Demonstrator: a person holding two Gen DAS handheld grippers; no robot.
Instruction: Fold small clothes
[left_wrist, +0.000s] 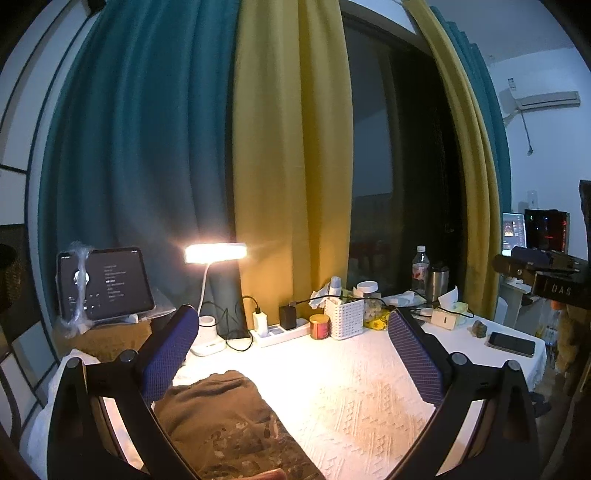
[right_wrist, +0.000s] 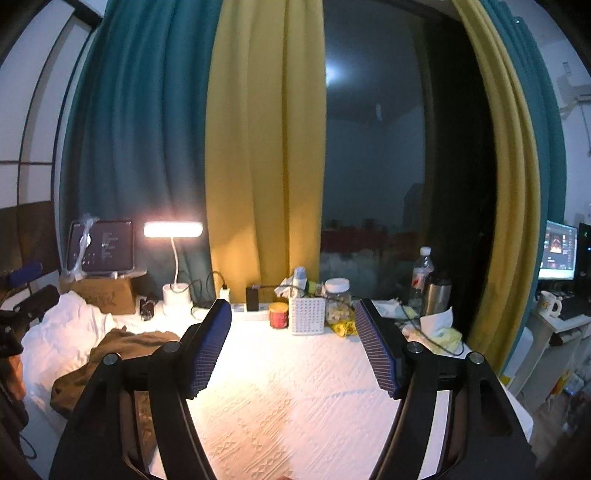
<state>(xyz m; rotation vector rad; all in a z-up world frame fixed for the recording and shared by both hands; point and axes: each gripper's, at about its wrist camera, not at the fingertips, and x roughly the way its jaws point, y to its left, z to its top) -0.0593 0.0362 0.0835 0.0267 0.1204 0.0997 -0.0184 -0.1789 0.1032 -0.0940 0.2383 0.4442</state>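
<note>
A brown garment (left_wrist: 225, 421) with a faded print lies crumpled on the white textured tablecloth (left_wrist: 351, 398), below and between my left gripper's fingers, nearer the left finger. My left gripper (left_wrist: 291, 354) is open and empty above it. In the right wrist view the brown garment (right_wrist: 110, 354) lies to the left of my right gripper (right_wrist: 291, 347), partly hidden behind its left finger. The right gripper is open and empty over the bare tablecloth (right_wrist: 288, 398). A white cloth (right_wrist: 62, 332) lies heaped beyond the garment at the left.
Along the table's back edge stand a lit desk lamp (left_wrist: 216, 254), a power strip (left_wrist: 280, 330), a red tin (left_wrist: 319, 326), a white basket (left_wrist: 343, 317), a jar, bottles and tissues. A tablet (left_wrist: 105, 282) rests on a cardboard box at left. A phone (left_wrist: 511, 343) lies at right.
</note>
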